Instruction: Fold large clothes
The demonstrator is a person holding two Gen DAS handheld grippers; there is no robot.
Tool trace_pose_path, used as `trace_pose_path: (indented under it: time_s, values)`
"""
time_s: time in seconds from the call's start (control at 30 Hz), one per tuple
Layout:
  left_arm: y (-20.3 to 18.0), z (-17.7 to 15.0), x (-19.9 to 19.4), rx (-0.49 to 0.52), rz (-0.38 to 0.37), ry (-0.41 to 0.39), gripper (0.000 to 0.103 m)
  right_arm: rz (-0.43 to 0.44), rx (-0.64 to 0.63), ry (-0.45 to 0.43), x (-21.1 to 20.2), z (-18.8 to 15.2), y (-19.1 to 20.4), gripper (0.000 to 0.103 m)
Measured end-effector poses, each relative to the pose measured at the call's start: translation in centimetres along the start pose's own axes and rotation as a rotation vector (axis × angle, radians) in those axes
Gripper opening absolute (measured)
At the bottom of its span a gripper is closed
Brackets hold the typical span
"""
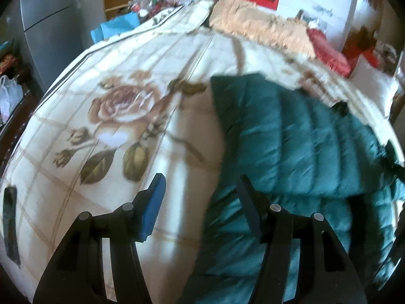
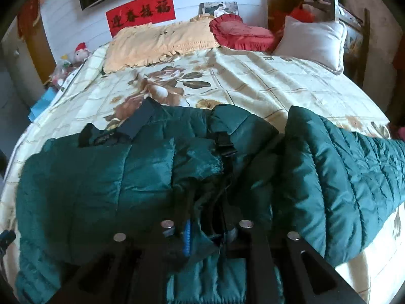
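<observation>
The flowered bedspread (image 2: 253, 81) stretches away beyond both pairs of fingers. On it the green puffer jacket (image 2: 101, 177) lies spread ahead of the right gripper (image 2: 207, 230), whose fingers pinch its fabric. The left gripper (image 1: 200, 202) hovers with fingers spread at the jacket's left edge.

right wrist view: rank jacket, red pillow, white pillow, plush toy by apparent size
1. jacket, by far the largest, though nearest the camera.
2. white pillow and red pillow: close; white looks slightly larger, both equally far, so unsure.
3. plush toy, smallest.
</observation>
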State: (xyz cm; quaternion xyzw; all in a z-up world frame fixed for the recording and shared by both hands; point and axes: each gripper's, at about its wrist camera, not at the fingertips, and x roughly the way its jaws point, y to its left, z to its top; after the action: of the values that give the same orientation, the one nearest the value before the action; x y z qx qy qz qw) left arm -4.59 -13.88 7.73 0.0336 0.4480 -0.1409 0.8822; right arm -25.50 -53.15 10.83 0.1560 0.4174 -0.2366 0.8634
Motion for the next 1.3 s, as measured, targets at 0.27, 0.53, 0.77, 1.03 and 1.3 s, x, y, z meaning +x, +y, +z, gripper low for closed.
trace_pose_path:
  time_s: [0.27,0.53,0.77,1.03,1.3]
  values:
    - [-5.0,2.9,1.6,0.023,-0.021,-0.057,0.058,0.14,-0.134,-0.037,-4.4,0.0,4.0,0.062]
    - [-5.7,3.3,5.8,0.009,0.025,-0.045,0.065,0.063,-0.185,0.045,2.7,-0.8,6.0,0.053]
    - [-5.6,3.2,6.6,-0.006,0.019,-0.037,0.068,0.008,-0.21,0.047,4.4,0.2,5.8,0.053]
    - [-5.7,3.0,6.6,-0.002,0.023,-0.039,0.068,0.094,-0.185,-0.043,-2.7,-0.5,4.6,0.053]
    - [-5.9,2.9,6.4,0.007,0.03,-0.042,0.068,0.037,-0.214,0.078,1.4,-3.3,4.0,0.053]
